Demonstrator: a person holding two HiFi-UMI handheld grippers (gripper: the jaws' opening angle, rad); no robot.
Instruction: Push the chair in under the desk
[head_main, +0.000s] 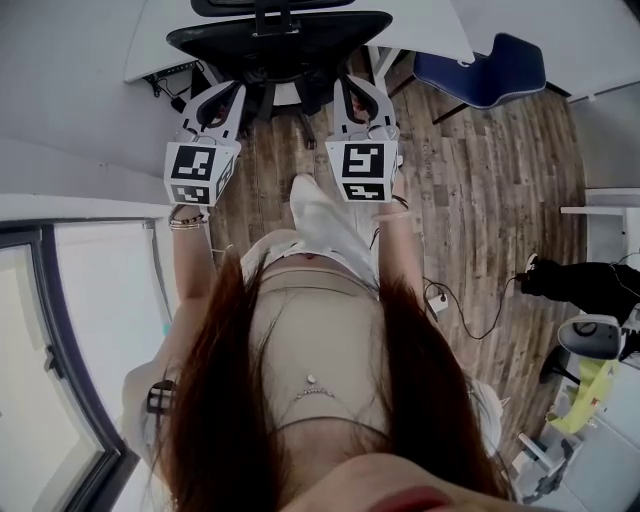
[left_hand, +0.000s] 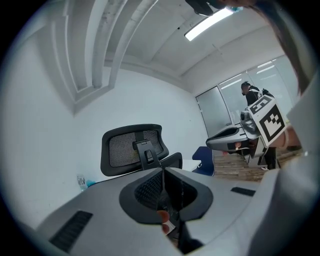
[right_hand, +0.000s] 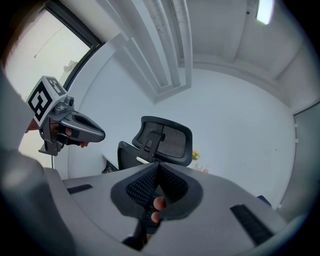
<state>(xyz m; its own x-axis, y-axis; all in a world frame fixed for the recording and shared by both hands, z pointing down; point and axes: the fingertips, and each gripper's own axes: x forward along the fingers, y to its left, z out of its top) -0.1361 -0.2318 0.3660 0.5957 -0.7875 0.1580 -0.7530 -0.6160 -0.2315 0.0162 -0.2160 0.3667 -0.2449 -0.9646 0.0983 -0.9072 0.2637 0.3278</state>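
left gripper (head_main: 222, 100): jaws together, nothing between | right gripper (head_main: 358, 100): jaws together, nothing between | chair (head_main: 280, 45): just ahead of both tips, backrest facing them, contact unclear | desk (head_main: 425, 28): directly beyond the chair

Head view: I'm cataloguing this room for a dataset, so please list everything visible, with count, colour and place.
office chair: one, black, top centre, at the desk
desk: one, white, top edge
side chair: one, blue, upper right
floor: wood-brown planks, centre and right
window: one, dark-framed, lower left
left gripper: grey, jaws together, empty, before office chair
right gripper: grey, jaws together, empty, beside it
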